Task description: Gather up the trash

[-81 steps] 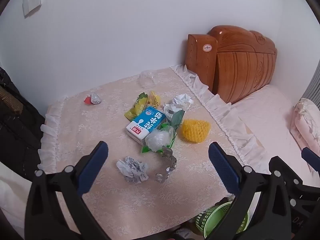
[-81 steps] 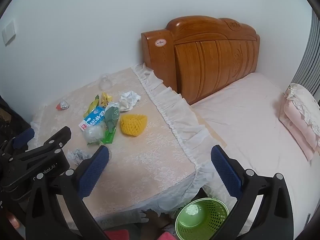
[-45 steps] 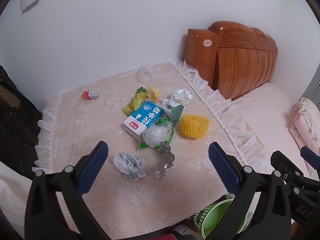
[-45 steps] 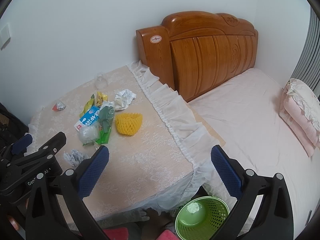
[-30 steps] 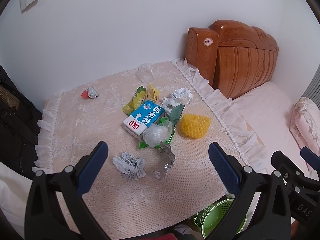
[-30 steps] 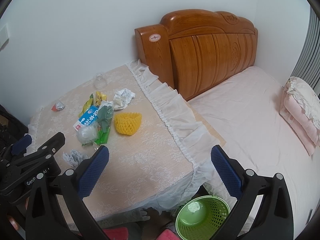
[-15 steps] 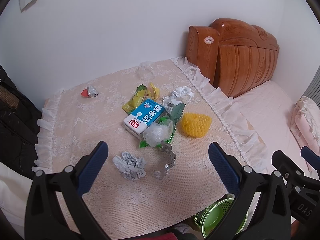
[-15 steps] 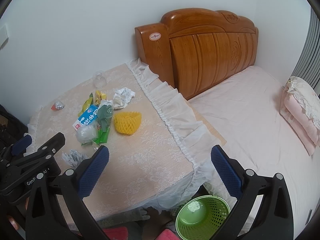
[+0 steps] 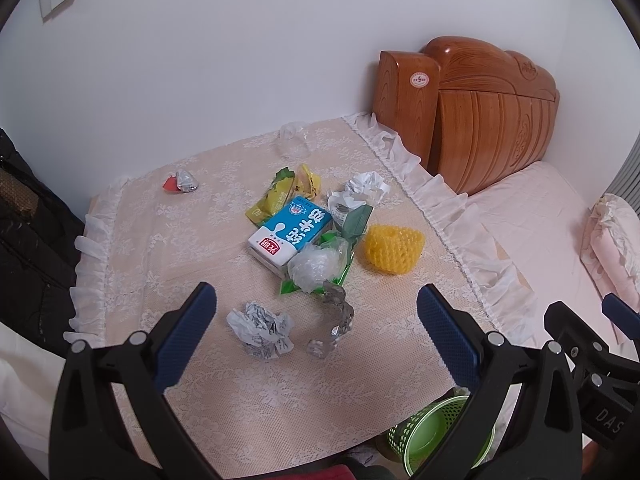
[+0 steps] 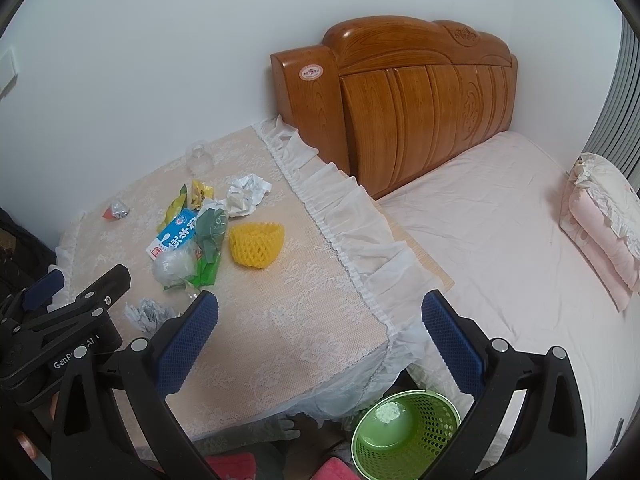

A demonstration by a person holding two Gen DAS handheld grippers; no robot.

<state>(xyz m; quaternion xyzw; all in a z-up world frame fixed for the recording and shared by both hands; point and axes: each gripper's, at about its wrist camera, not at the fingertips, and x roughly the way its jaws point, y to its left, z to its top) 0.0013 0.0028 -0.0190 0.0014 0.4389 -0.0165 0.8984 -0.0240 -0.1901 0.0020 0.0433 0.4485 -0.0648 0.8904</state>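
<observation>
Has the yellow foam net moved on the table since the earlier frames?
No. The yellow foam net lies right of the blue milk carton, as before; only the camera view shifted slightly.

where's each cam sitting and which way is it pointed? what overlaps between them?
Left wrist: above the near edge of the table, facing down and forward at the trash around the milk carton; own open left tongs frame it, right tongs' body at lower right.
Right wrist: further right, above the table corner, facing the bed and green basket; own open right tongs, left tongs' body at lower left.
Shared: table, milk carton, yellow foam net, basket, headboard.
</observation>
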